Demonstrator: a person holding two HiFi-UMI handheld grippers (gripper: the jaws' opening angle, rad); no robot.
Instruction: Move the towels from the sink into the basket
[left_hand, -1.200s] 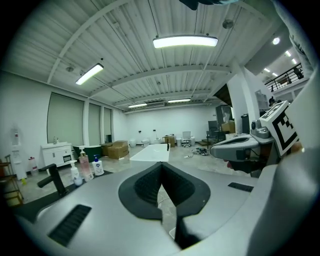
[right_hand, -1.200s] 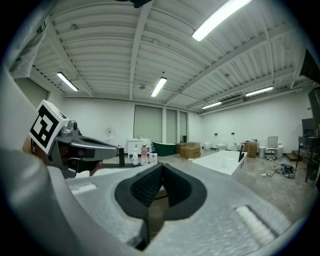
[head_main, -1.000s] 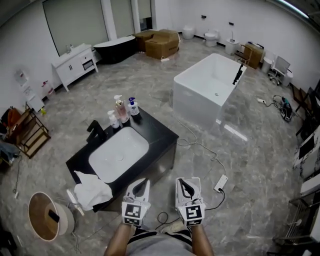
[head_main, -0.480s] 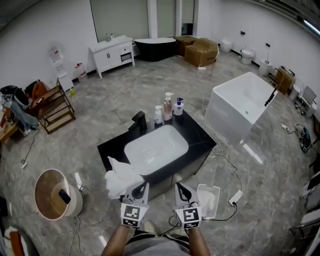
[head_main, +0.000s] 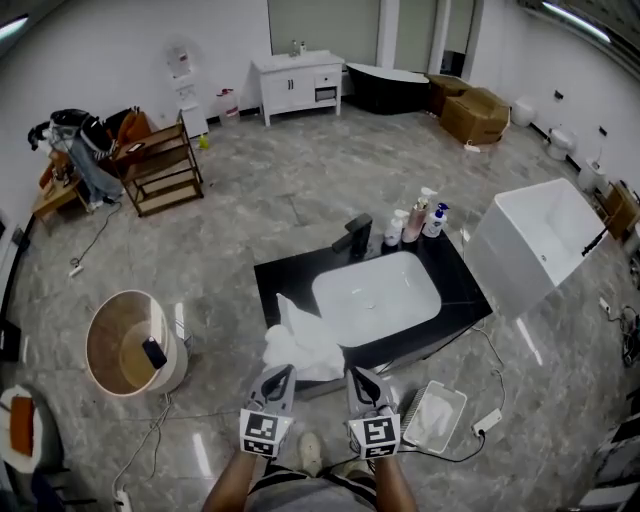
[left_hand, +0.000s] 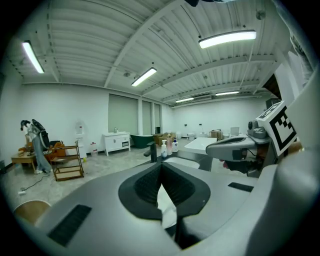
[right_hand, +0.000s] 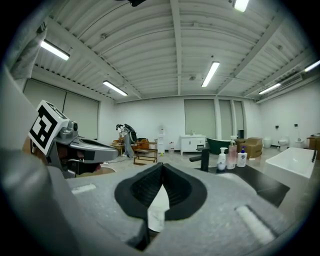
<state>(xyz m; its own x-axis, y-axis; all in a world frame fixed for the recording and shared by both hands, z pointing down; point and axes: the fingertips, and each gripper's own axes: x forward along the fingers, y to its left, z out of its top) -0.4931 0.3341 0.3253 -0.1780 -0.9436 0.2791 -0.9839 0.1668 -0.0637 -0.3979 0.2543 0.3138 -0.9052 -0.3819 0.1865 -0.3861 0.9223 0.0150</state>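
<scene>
behind left claw (head_main: 283, 369), towel (head_main: 301, 336) edge

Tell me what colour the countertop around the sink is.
The countertop is black, the sink white; the head view shows it best.

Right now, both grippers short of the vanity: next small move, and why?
Probably open the left gripper. Its jaws look shut and empty, while the white towel lies draped over the front corner of the counter just ahead of that gripper, so it can't be grasped until they part. The basket stands to that side.
</scene>
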